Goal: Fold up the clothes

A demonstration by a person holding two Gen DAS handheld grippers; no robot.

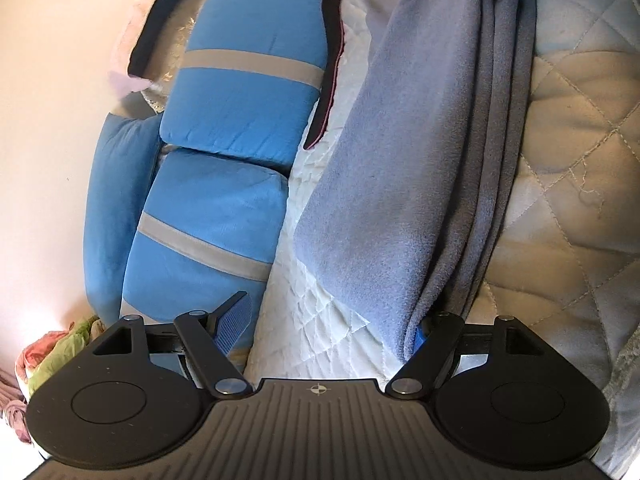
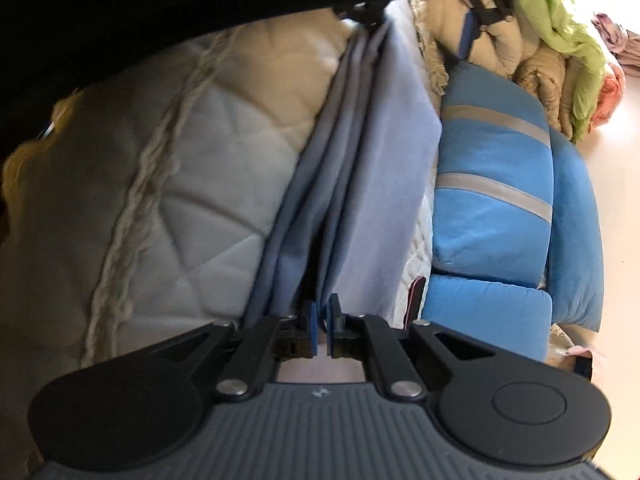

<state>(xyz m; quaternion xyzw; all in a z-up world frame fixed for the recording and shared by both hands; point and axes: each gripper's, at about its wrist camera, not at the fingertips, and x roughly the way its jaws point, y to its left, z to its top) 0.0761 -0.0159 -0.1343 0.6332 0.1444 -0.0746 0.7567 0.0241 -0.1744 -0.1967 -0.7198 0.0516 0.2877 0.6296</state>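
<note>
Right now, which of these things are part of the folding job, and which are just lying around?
In the job:
- lavender fleece garment, stretched between both grippers
- left gripper, open, garment draped over one finger
- right gripper, shut on the garment

Lying about:
- blue striped cushions
- quilted white cover
- green and pink crumpled clothes
- dark garment

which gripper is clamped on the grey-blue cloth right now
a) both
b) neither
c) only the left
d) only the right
d: in the right wrist view the right gripper has its blue pads nearly together, pinching the grey-blue cloth, while in the left wrist view the left gripper is spread wide open, the cloth only draped against one finger.
</note>
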